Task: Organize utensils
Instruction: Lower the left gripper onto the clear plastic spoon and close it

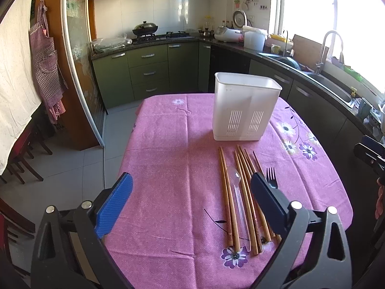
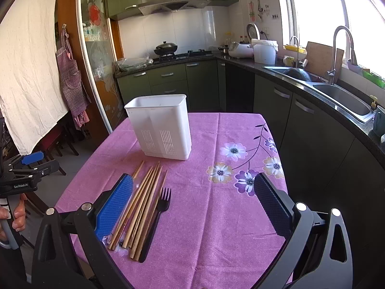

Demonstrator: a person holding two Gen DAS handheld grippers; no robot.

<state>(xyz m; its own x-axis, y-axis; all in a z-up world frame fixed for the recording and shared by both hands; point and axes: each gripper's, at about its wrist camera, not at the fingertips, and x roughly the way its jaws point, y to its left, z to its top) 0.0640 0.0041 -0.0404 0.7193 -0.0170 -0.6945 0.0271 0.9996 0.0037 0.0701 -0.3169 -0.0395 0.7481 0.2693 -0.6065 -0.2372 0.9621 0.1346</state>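
A white plastic utensil holder (image 1: 245, 110) with slotted sides stands upright on the pink flowered tablecloth (image 1: 173, 159); it also shows in the right wrist view (image 2: 162, 127). In front of it lie several wooden chopsticks (image 1: 243, 192), a clear plastic spoon (image 1: 234, 180) and a black fork (image 1: 271, 178), side by side. In the right wrist view the chopsticks (image 2: 144, 202) and fork (image 2: 158, 214) lie by my right gripper's left finger. My left gripper (image 1: 192, 187) is open and empty above the cloth, left of the utensils. My right gripper (image 2: 192, 192) is open and empty.
The table stands in a kitchen. Green cabinets and a stove with a wok (image 1: 145, 27) are at the back. A counter with a sink (image 2: 346, 98) and tap runs along the right. A checked apron (image 1: 47, 55) hangs at the left, with chairs (image 1: 21, 154) below.
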